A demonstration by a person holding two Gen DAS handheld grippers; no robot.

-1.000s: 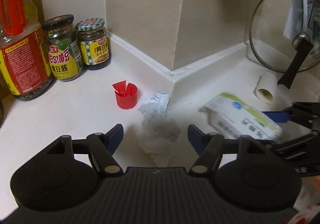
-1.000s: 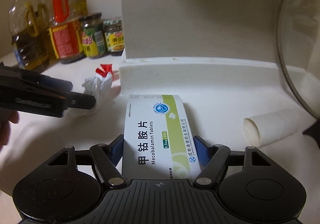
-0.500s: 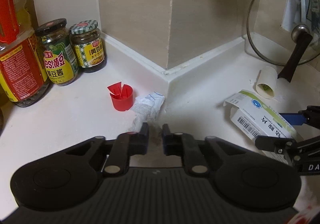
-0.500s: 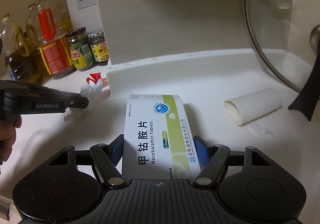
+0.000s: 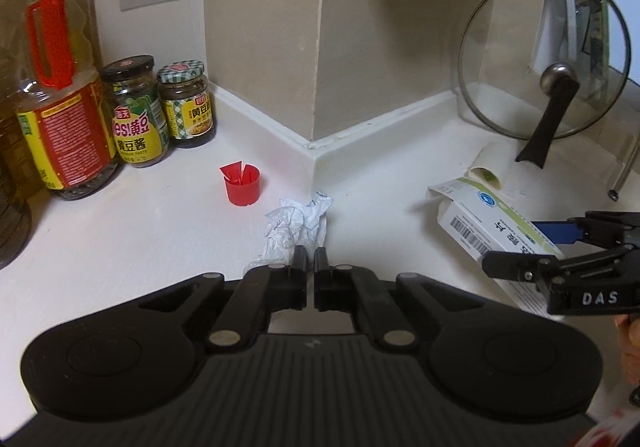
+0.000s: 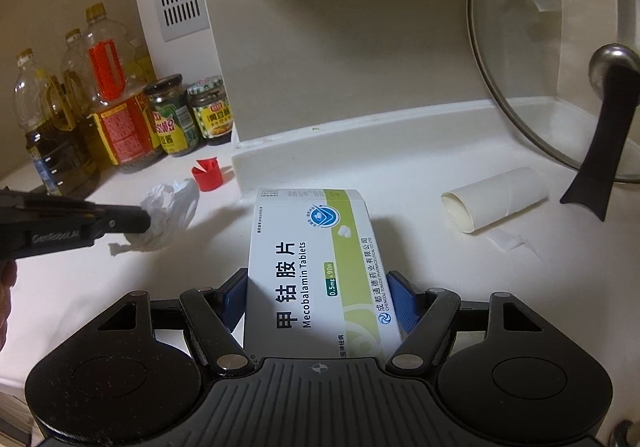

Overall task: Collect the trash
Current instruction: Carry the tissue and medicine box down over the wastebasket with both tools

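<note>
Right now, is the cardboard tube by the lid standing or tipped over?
Tipped over. The cardboard tube lies on its side on the counter, open end facing the camera, beside the glass lid.

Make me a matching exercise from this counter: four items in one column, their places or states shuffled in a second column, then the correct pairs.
Items
1. tissue
2. pill box
3. red cap
4. cardboard tube

States
A. lying on its side near the glass lid
B. pinched in the left gripper
C. standing free on the counter in front of the jars
D. clamped in the right gripper

Pairs: 1-B, 2-D, 3-C, 4-A
</note>
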